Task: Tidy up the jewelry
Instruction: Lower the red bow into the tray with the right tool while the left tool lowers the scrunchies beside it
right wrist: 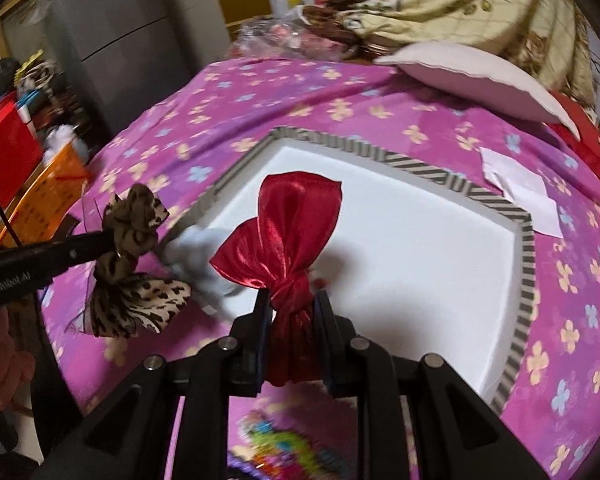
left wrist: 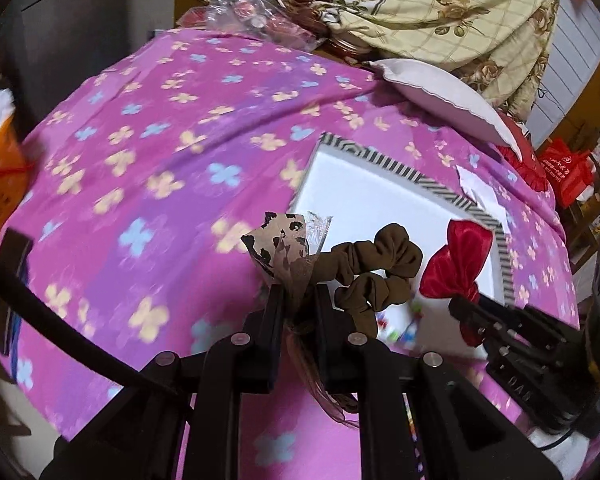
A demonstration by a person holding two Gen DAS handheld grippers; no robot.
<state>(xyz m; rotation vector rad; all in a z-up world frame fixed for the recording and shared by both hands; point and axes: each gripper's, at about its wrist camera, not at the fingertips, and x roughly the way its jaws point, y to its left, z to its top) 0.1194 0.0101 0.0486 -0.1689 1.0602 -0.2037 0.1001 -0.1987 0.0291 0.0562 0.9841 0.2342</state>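
the left gripper (left wrist: 296, 300) has its jaws drawn narrow on the knotted middle of a leopard-print bow (left wrist: 282, 246), whose patterned tails fan out ahead of the fingertips and trail back between the fingers. a brown scrunchie (left wrist: 376, 270) hangs off the same bundle, just to the right of the left jaws, and seems joined to the bow, though the join is hidden. the right gripper (right wrist: 290, 300) has its jaws pinched close on the knot of a red satin bow (right wrist: 288, 232); one wide loop stands up ahead of the fingertips and a tail runs back between the fingers. ahead of and below the right jaws lies a white tray (right wrist: 420, 264) with a black-and-white striped rim, resting on a pink flowered bedsheet (right wrist: 260, 92). from the right wrist view the left gripper sits off to the left of the right jaws, outside the tray's near corner. behind the right jaws, low in that view, a blurred patch of bright multicoloured small items (right wrist: 284, 448) lies on the sheet. a white pillow (right wrist: 472, 80) lies well beyond the tray.
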